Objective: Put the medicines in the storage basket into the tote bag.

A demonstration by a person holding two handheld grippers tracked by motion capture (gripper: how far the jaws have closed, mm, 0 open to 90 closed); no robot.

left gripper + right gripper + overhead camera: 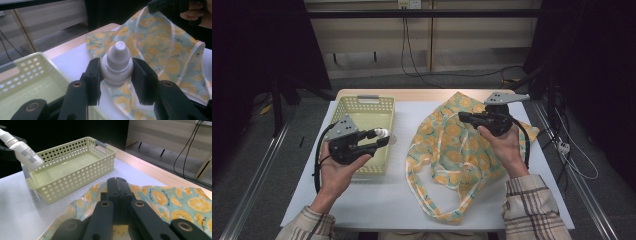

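A small white dropper bottle (pixel 117 65) with a ribbed cap sits clamped by its neck in my left gripper (pixel 117 75). In the high view that gripper (pixel 384 138) holds the bottle (pixel 381 133) over the right rim of a pale yellow-green perforated basket (pixel 362 102). A light green cloth bag printed with orange slices (pixel 452 150) lies crumpled at the middle of the table. My right gripper (pixel 460 116) hangs over the bag's far part, its jaws pressed together (pixel 117 181) on a raised fold of the bag (pixel 160 197). The right gripper view has the bottle (pixel 23 153) at top left.
The basket (pixel 75 167) has nothing inside. A white sheet (pixel 377 200) covers the wooden table, bare in front of the basket and bag. Beyond the table's far edge are a wall panel and hanging cables (pixel 407 45). Dark stands flank both sides.
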